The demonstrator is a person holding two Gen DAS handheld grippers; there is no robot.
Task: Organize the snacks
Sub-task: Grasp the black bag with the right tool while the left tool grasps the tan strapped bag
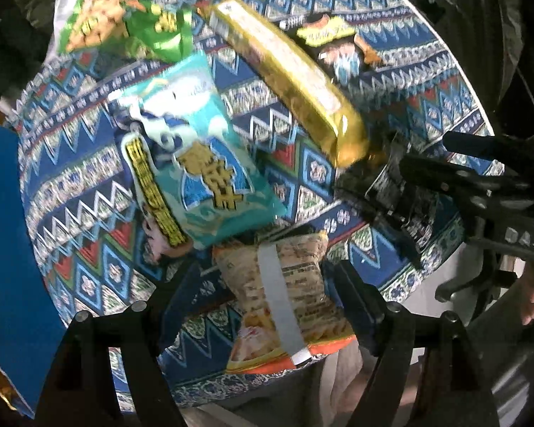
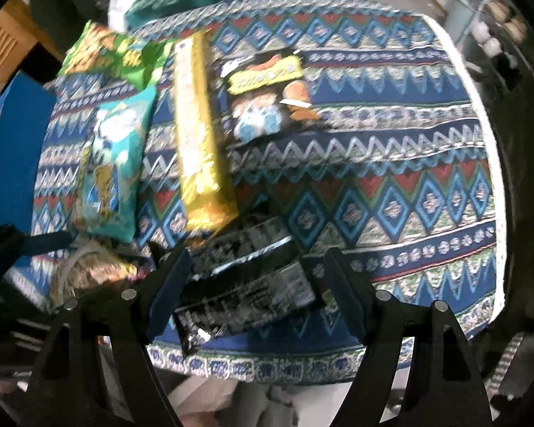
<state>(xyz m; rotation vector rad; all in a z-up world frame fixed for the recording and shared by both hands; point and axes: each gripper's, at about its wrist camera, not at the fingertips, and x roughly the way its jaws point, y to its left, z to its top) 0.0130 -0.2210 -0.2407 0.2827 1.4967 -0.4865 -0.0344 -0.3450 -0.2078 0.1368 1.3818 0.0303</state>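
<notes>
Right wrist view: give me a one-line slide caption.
Open right gripper straddles a black snack packet at the patterned tablecloth edge, gold pack just beyond.

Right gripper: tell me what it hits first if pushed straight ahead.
The right gripper is open, and the black printed snack packet already lies between its fingers, so that comes first. Beyond it is the long gold foil packet, though depth is unclear.
</notes>
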